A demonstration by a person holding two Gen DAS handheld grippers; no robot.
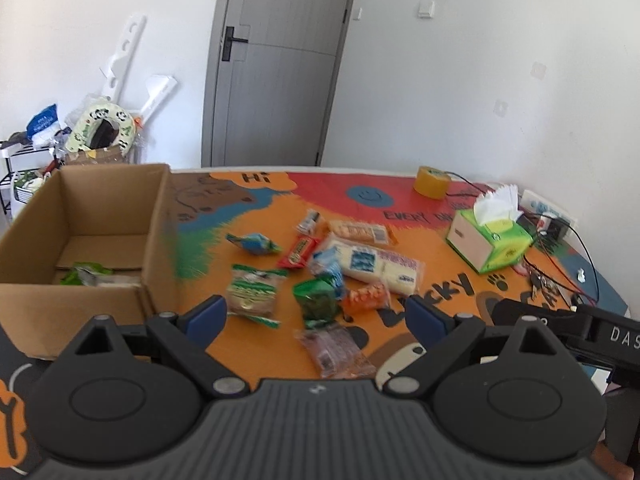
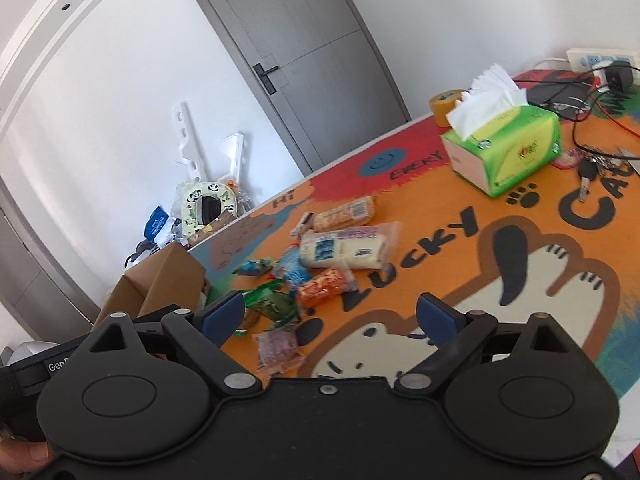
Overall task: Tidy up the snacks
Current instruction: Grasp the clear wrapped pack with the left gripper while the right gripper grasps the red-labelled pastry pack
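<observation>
1. Cardboard box (image 1: 84, 240), left of the left wrist frame — open-topped, standing on the printed table mat (image 1: 256, 248). One green-and-white packet (image 1: 94, 274) lies on its floor near the front wall; the rest of the floor shows bare.
2. Snack pile (image 1: 328, 268), centre of the frame, well apart from the box. It includes a green-trimmed cracker packet (image 1: 252, 294), a dark green pouch (image 1: 318, 302), a clear-wrapped bar (image 1: 336, 350), an orange packet (image 1: 366, 296), a long white pack (image 1: 378, 266), a red bar (image 1: 298, 252) and a blue-wrapped sweet (image 1: 254, 243).
3. Left gripper (image 1: 316, 314), lower centre: fingers spread wide and empty, above the near edge of the pile.
4. Right gripper (image 2: 330, 314), lower centre of the right wrist frame: likewise spread, holding nothing.
5. Tissue box (image 1: 490, 242) and tape roll (image 1: 432, 181), right and upper right — apparently not part of the sorting.
6. Progress, as judged: early. One packet boxed, roughly ten left on the mat.
</observation>
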